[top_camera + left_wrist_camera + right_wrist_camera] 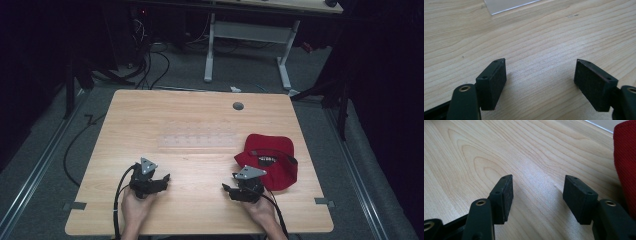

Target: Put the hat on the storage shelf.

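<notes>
Both grippers, left (162, 179) and right (227, 189), rest fingers spread, empty.

Dark room, one lit wooden table.
We see a light wood table (200, 115) with a grey grommet (238, 106) near its far edge, standing on grey carpet (45, 200). Beyond it stands a white-legged desk (248, 30), with black cables (150, 65) trailing over the floor at the left. The surroundings fall into shadow.
</notes>
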Demonstrator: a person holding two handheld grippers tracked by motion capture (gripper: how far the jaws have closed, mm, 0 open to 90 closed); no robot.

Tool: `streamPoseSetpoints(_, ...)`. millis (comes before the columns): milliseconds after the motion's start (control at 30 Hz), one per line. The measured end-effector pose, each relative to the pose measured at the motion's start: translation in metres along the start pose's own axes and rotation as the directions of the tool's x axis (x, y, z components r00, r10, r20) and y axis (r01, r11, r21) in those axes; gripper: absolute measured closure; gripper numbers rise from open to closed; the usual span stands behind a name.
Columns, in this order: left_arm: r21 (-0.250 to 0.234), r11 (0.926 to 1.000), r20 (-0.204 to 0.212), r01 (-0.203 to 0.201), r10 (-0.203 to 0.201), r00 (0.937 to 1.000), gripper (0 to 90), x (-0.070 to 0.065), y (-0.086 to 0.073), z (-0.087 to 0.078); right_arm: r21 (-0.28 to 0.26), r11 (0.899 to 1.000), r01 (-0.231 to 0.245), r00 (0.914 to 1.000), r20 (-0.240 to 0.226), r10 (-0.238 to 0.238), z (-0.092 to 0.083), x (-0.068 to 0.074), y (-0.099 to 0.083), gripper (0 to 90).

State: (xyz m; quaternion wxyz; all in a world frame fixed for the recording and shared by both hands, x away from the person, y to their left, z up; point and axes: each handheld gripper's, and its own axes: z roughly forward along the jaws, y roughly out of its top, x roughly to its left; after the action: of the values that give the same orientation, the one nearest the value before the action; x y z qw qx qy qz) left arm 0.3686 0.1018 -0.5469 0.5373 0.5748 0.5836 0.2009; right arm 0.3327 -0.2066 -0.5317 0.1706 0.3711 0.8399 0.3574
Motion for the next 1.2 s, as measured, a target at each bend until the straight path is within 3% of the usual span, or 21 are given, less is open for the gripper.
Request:
streamPoseSetpoints(667, 0.001, 1.0, -0.001, -0.002, 0.002, 1.0, 26.0, 0.0, -0.0001, -0.0001, -0.002, 1.0, -0.002, 1.0, 0.004, 0.002, 0.0003, 0.0006, 0.0002, 41.7)
streamPoseSetpoints(1200, 0.0, 1.0, 0.0, 0.001, -0.001, 1.0, 26.1, -0.0001, 0.0, 0.0, -0.006, 0.999, -0.035, 0.9994, 0.006, 0.035, -0.0005, -0.0006, -0.0001, 44.9)
